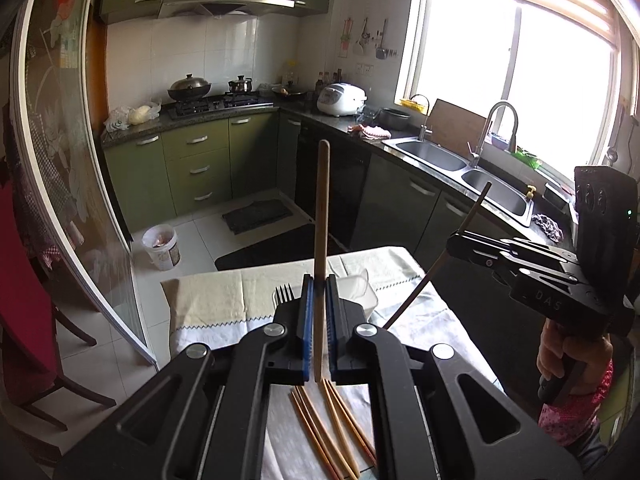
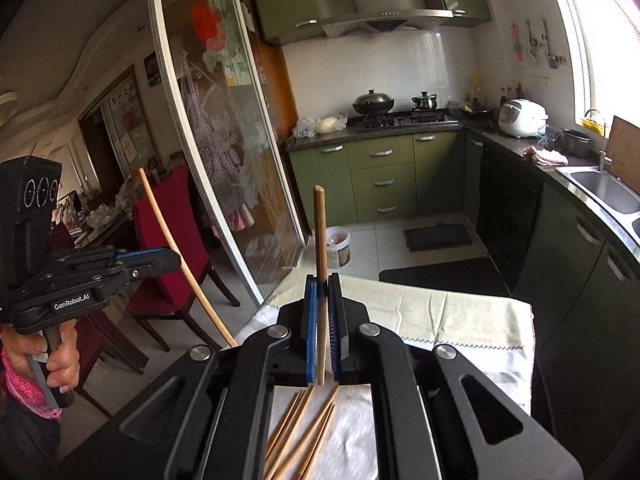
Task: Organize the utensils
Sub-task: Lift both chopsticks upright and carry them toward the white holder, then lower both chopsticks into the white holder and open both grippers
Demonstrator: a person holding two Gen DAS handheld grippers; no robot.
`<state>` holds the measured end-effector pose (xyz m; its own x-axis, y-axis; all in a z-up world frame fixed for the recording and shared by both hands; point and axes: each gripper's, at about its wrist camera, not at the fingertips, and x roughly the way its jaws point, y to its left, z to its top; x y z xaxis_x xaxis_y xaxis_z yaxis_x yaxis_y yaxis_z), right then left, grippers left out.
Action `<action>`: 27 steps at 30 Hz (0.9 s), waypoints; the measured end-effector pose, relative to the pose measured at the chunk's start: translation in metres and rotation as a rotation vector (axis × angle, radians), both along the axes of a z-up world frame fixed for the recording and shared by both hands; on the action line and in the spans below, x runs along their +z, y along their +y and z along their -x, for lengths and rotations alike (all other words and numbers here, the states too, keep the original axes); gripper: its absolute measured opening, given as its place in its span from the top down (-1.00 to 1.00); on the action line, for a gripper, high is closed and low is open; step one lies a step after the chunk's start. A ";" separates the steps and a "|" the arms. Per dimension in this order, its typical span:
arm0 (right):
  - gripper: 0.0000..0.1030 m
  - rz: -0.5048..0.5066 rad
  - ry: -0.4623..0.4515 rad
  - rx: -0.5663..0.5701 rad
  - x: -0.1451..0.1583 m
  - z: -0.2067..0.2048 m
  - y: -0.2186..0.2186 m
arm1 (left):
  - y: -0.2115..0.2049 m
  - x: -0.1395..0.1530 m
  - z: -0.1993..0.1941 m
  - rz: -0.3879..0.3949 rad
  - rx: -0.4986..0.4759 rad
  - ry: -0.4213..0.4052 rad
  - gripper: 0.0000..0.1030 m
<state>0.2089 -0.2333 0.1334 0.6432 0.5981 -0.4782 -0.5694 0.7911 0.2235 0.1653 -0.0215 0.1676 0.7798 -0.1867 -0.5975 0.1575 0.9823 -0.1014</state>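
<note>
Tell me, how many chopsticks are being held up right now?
2. One chopstick stands clamped in the left tool; the other chopstick in the right tool. More chopsticks lie loose beneath, partly hidden.

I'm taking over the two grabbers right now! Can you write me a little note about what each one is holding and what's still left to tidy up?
Left gripper: shut on one wooden chopstick, held upright above the table.
Right gripper: shut on another chopstick, also upright.
On the table: several loose chopsticks lie fanned out on the cloth below the grippers, a fork lies further back, and a white container stands behind it.
Done: two chopsticks picked up.
Left: put these two away, probably in the white container, then gather the loose chopsticks and the fork.
</note>
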 end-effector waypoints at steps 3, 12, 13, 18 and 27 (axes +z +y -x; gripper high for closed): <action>0.88 -0.019 -0.008 -0.030 0.011 -0.021 0.002 | 0.001 0.012 -0.019 0.007 0.011 -0.024 0.89; 0.88 0.019 -0.001 -0.102 -0.002 -0.077 0.017 | -0.006 0.005 -0.074 -0.004 0.023 -0.043 0.89; 0.88 0.026 0.011 -0.098 -0.008 -0.082 0.020 | -0.007 0.000 -0.080 -0.004 0.020 -0.035 0.89; 0.88 0.086 0.034 -0.079 -0.040 -0.088 0.033 | -0.014 -0.032 -0.106 -0.002 0.012 0.008 0.89; 0.87 0.183 0.078 -0.040 -0.088 -0.094 0.054 | -0.029 -0.098 -0.131 -0.041 0.013 0.136 0.88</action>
<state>0.3033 -0.1797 0.0457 0.6215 0.4714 -0.6258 -0.5234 0.8441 0.1160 0.2959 -0.0504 0.0694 0.6931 -0.1498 -0.7051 0.1319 0.9880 -0.0803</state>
